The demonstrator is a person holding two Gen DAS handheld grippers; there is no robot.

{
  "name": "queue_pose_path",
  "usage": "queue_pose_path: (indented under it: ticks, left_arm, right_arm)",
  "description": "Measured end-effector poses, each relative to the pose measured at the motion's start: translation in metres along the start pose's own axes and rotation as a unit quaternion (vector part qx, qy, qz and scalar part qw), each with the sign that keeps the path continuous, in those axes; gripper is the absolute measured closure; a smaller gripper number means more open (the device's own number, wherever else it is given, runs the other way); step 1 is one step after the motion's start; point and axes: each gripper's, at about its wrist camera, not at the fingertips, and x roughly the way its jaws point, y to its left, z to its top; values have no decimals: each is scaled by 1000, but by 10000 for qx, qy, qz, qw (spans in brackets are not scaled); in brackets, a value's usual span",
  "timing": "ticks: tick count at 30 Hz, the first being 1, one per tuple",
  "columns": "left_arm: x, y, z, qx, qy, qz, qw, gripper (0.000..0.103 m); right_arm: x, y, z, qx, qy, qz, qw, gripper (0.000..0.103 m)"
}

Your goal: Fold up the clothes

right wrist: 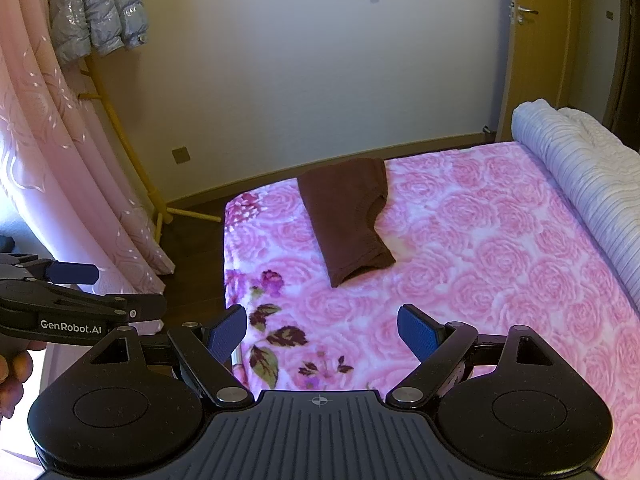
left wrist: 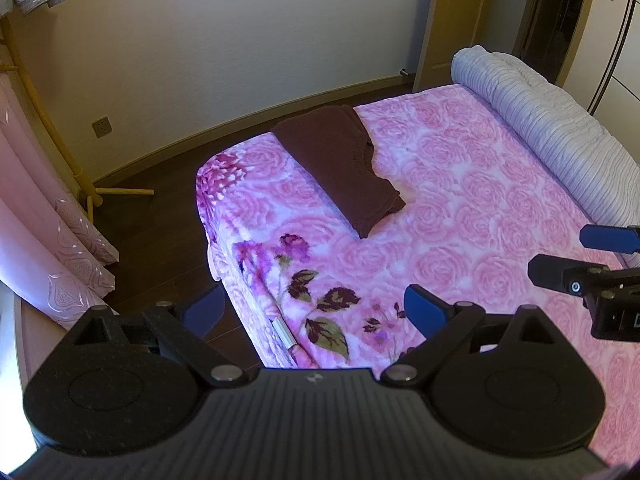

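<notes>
Left wrist view: the brown sweater (left wrist: 340, 168) is lying folded in the upper middle of the frame, on the bed (left wrist: 480, 208), so this piece looks done. The left tool (left wrist: 316, 312) is hanging wide open and empty. The right tool (left wrist: 592, 256) is poking in at right.

Right wrist view: same sweater, center frame. The right tool is gaping open too, holding nothing. Only here a hand (right wrist: 14, 376) is showing, lower left.

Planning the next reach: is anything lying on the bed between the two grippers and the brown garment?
Nothing visible does. Between the open right gripper, the open left gripper and the folded brown garment lies only bare pink floral blanket. The rolled white quilt sits off along the bed's right side.
</notes>
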Motion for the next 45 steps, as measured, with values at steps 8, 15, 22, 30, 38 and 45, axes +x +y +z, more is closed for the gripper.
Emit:
queue_pose_path:
  ticks: [8, 15, 22, 30, 38, 45]
  left_arm:
    - [1, 0, 1, -3, -3, 7, 10000, 8]
    - [2, -5, 3, 17, -6, 37, 10000, 8]
    - [3, -8, 4, 11, -10, 57, 10000, 8]
    - [7, -13, 9, 88, -21, 64, 9999, 8]
    - [36, -11, 23, 543, -57, 74, 9985, 8]
    - [112, 13, 69, 1065, 103, -81, 9942, 8]
  right_arm:
    - [0, -2, 0, 6, 1, -3, 10000, 17]
    - [0, -6, -1, 35, -2, 10, 10000, 17]
    - [-1, -10, -1, 39, -2, 23, 10000, 17]
    - [2, -19, 1, 110, -7, 14, 9999, 17]
    - [17, -32, 4, 147, 93, -150, 9997, 17]
    - [61, -49, 29, 314, 221, -445, 9983, 17]
